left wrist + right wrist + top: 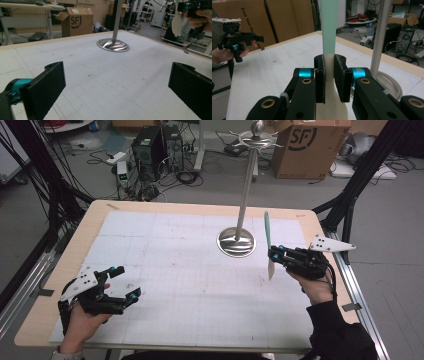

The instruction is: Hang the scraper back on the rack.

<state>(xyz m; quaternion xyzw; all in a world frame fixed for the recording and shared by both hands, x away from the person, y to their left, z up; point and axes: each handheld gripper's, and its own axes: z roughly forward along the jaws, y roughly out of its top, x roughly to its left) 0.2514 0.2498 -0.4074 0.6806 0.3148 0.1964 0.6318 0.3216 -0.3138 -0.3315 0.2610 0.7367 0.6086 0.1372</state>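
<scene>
A spatula with a mint-green handle and a cream blade (pixel 268 240) is held upright, blade down, above the table at the right. My right gripper (pixel 273 255) is shut on it where handle meets blade; in the right gripper view the two black pads (pixel 320 75) press on the spatula (pixel 329 37) from both sides. A metal stand (pixel 245 195) with a round shiny base (pixel 236 242) rises just left of the spatula. My left gripper (pixel 127 282) rests low at the table's front left, jaws wide apart and empty. The left gripper view has the stand base (pixel 113 45) ahead and the spatula blade (pixel 176 23) far right.
The table carries a white gridded mat (pixel 200 270) with a wooden rim (pixel 50 290). Beyond the far edge the floor holds a cardboard box (pixel 310 145), computer towers (pixel 157 145) and loose cables. Black frame posts (pixel 370 160) stand at the right.
</scene>
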